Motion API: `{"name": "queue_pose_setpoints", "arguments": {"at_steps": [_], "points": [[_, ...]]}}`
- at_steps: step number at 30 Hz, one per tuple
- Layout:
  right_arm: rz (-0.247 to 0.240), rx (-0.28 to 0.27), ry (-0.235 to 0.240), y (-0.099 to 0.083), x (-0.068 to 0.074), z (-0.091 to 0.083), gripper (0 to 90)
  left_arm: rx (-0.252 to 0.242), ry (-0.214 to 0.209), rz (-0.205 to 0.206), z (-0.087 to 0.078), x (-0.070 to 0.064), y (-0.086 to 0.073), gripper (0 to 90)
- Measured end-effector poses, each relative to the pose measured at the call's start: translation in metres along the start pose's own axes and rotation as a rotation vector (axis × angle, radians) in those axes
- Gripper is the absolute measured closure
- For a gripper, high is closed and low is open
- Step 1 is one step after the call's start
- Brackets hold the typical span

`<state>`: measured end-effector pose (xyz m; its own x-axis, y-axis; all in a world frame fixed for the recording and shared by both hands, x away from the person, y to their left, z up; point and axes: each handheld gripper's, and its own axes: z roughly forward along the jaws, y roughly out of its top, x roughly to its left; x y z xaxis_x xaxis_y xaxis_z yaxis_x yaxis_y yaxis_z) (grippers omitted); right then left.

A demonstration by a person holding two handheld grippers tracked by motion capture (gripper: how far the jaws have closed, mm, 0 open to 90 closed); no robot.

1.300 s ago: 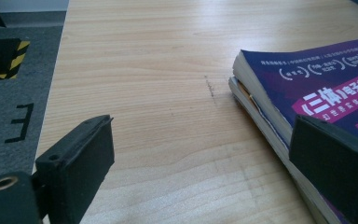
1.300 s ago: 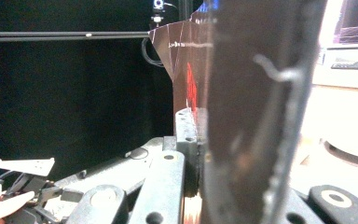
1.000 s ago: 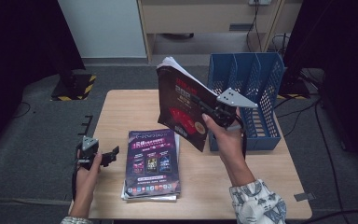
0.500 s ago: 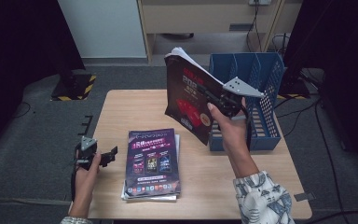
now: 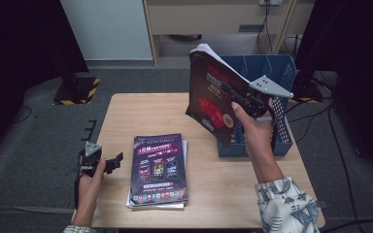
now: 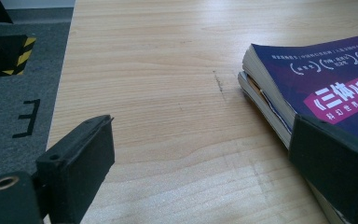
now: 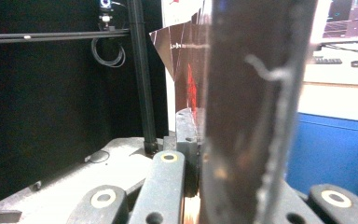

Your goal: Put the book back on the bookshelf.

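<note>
Left forearm: comes in from the near edge at the table's left corner, hand low and level by the table (image 5: pixel 141 111) edge.
Left gripper (image 5: pixel 112 162): jaws spread wide with bare wood between them, pointing toward the stack of magazines (image 5: pixel 158 167); in the left gripper view the right-hand jaw stands in front of the stack's near corner, and contact cannot be told.
Stack of magazines: flat on the near middle of the table, purple cover up.
Right forearm: patterned sleeve rises from the near right, wrist bent upward, hand raised well above the tabletop.
Right gripper (image 5: pixel 245 104): jaws pinched on the dark book (image 5: pixel 212 99) near its right edge.
Dark book: held in the air, roughly upright and tilted, over the left part of the blue file rack (image 5: pixel 281 141).
Blue file rack: stands at the table's far right.
</note>
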<state>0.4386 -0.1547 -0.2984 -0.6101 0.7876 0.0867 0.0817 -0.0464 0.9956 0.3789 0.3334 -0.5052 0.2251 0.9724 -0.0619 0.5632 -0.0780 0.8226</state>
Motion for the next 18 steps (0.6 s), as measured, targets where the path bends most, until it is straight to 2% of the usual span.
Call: {"name": "queue_pose_setpoints", "arguments": {"at_steps": [18], "points": [[-0.003,-0.005,-0.067,0.002,-0.025,-0.032,86.7,0.002,-0.001,0.007,0.0,0.0,0.0,6.6]]}}
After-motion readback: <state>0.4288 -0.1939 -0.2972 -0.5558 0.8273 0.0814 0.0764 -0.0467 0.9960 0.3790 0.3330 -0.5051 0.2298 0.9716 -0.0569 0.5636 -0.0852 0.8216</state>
